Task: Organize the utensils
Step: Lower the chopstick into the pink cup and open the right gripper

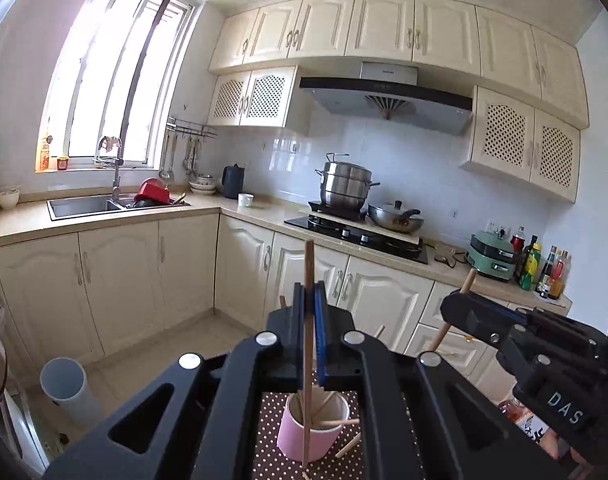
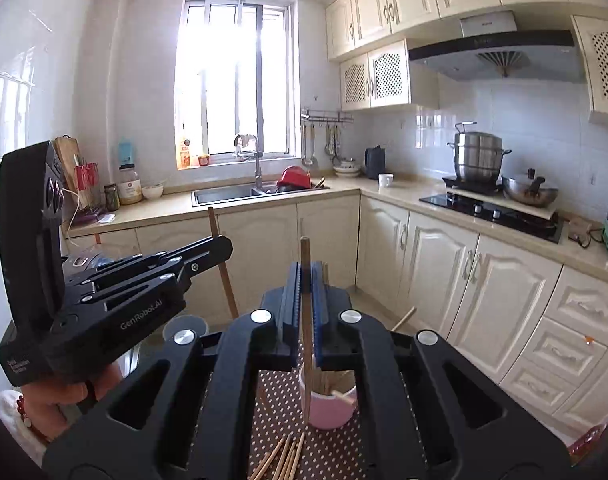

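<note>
Two grippers raised above the table, each clamped on one wooden chopstick. Left gripper (image 1: 312, 304): blue pads closed tight on a chopstick (image 1: 308, 280) held near upright; its upper end stands above the jaws, its lower end reaches down past the pink cup (image 1: 310, 438). Right gripper (image 2: 306, 292): jaws likewise closed on a second chopstick (image 2: 305, 264), also close to vertical, lower part hanging beside the cup's near rim.

Pink cup stands on a brown polka-dot mat (image 2: 336, 452), below and between both tools. Several chopsticks already lean inside it. Loose pile of chopsticks (image 2: 282, 460) lies on the mat, near and left of the cup in the right wrist view. One more stick lies just right of the cup in the left wrist view.
</note>
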